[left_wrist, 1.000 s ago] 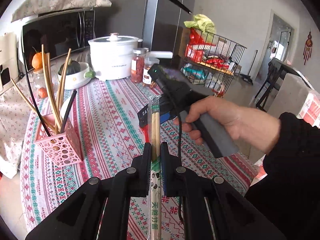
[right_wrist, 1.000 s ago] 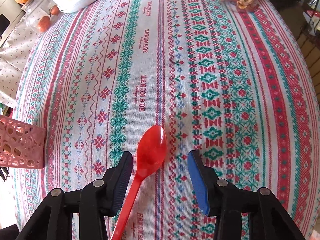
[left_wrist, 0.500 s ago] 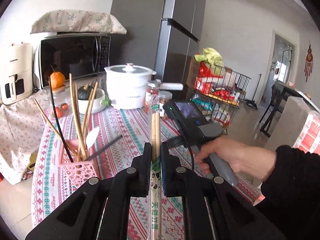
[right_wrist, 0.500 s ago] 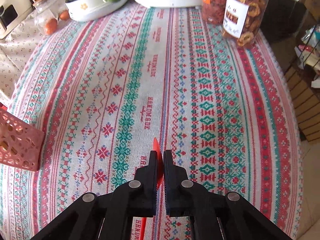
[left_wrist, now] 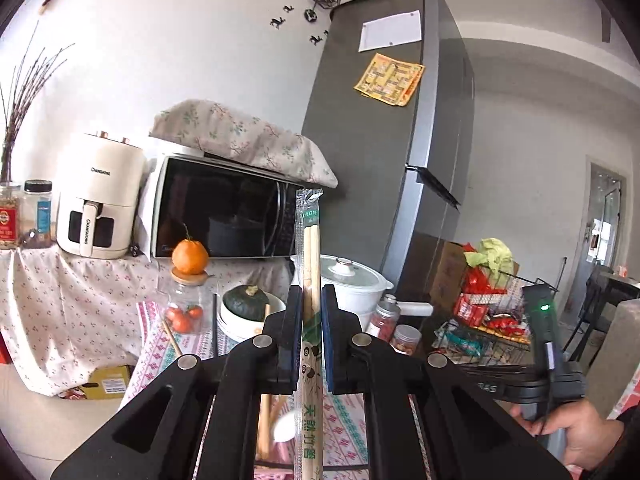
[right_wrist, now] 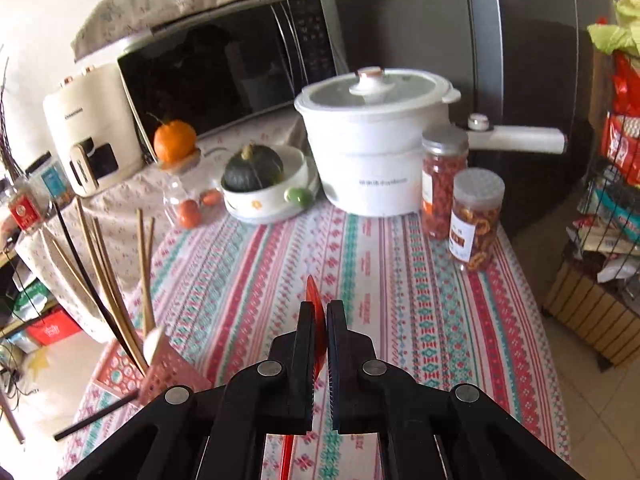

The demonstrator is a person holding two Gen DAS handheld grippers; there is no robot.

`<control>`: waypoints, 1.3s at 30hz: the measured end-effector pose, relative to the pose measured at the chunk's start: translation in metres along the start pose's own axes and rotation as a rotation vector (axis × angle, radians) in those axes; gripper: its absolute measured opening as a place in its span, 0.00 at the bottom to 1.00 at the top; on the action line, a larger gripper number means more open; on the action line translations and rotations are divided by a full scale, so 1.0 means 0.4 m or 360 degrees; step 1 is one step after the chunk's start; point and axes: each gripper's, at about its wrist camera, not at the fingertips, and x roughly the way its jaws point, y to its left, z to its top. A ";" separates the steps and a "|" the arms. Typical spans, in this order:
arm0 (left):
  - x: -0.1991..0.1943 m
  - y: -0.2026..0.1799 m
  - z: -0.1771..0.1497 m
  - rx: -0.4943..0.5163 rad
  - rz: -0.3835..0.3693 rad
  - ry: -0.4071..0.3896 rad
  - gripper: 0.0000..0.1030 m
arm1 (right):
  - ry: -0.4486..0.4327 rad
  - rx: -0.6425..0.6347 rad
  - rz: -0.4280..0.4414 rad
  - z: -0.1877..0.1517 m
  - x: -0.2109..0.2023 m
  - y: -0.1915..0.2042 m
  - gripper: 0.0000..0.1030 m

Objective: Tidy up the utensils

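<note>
Item: left gripper (left_wrist: 311, 312), jaws narrow, clamped on wrapped chopsticks (left_wrist: 310, 256); the packet stands upright through the pads, its top far above them, its lower end running out of view below.

Item: right gripper (right_wrist: 321, 320), jaws pinched on red spoon (right_wrist: 313, 300); bowl edge-on between the pads, handle trailing beneath, off the striped tablecloth (right_wrist: 400, 280).

Item: pink holder (right_wrist: 160, 372), near left on the table, already crowded with leaning chopsticks and a pale spoon.

Risks: slick wrapper may slide through the pads; thin edge-on spoon may twist or pivot in the grip; either long piece may knock the leaning sticks or tip the light holder on entry; the holder's free space is probably tight, though partly hidden.
</note>
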 end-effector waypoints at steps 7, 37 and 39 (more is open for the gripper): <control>0.108 0.080 -0.070 -0.0072 0.0191 -0.0103 0.09 | -0.0389 -0.0021 0.0031 0.057 -0.059 0.065 0.03; 0.137 0.154 -0.200 0.0062 0.0176 -0.0146 0.18 | -0.0863 -0.0155 0.0055 0.072 -0.061 0.190 0.04; 0.131 0.154 -0.178 0.0069 0.0165 -0.0090 0.31 | -0.0881 -0.0154 0.0062 0.079 -0.082 0.196 0.04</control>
